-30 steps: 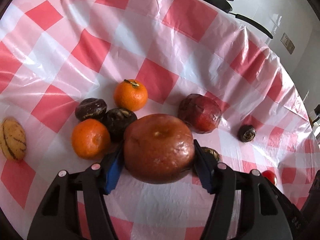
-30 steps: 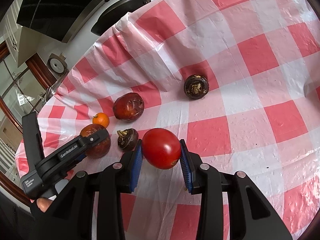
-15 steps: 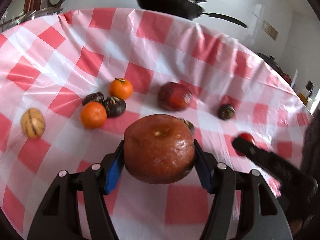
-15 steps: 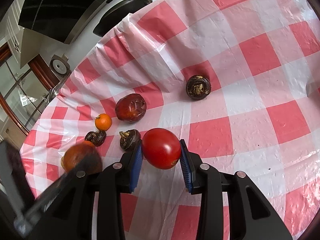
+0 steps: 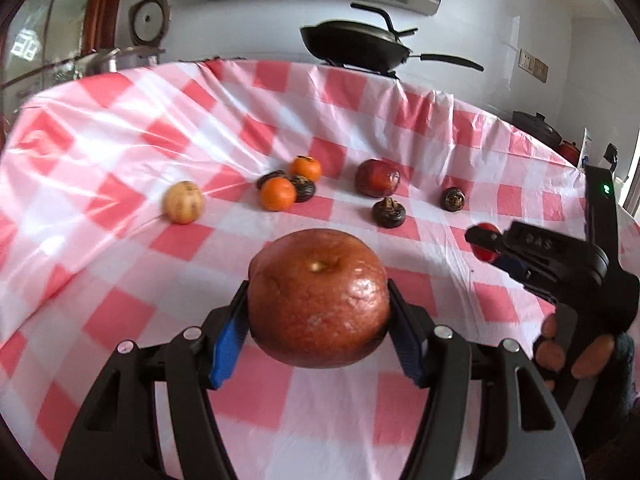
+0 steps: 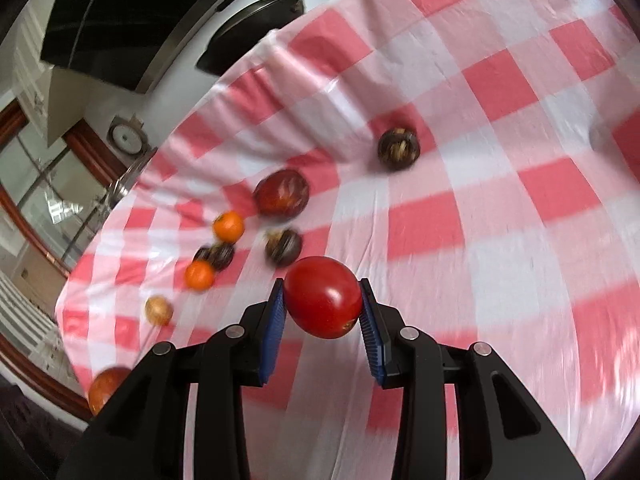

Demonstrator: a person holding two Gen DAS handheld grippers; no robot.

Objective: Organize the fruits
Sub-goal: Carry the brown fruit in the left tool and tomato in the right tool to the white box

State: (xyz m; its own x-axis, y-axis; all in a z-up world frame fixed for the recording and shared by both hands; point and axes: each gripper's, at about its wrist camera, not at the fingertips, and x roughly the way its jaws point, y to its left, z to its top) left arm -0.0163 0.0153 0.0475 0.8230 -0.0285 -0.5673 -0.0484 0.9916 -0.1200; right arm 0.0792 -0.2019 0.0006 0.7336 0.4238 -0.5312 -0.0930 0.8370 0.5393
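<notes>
The left hand-held gripper (image 5: 318, 320) is clenched on a large reddish-brown fruit (image 5: 319, 298), its blue pads pressed against both flanks and the fruit held clear above the bench (image 5: 120, 128), which is covered with a red-and-white checked cloth. The right hand-held gripper (image 6: 322, 312) grasps a smooth red tomato (image 6: 323, 297) between its blue pads, also off the cloth. In the left wrist view that right hand-held gripper (image 5: 486, 246) appears to the right of the large fruit, with the person's fingers (image 5: 592, 356) wrapped round its handle.

The remaining fruit lies on the bench beyond the large reddish-brown fruit. Nearest to it is a dark mushroom-shaped fruit (image 5: 388, 212). Further back sits a dark red, wrinkled fruit (image 5: 377, 178), and to the right of that a small dark round fruit (image 5: 453, 199), apart from the others. To the left is a tight cluster: two small oranges (image 5: 277, 194) (image 5: 305, 168) with two dark fruits (image 5: 303, 188) wedged between them, touching. Left of the cluster, by itself, lies a pale yellow striped fruit (image 5: 183, 202).

Behind the bench, a black wok (image 5: 354, 46) with a long handle stands on a counter against the white wall.
</notes>
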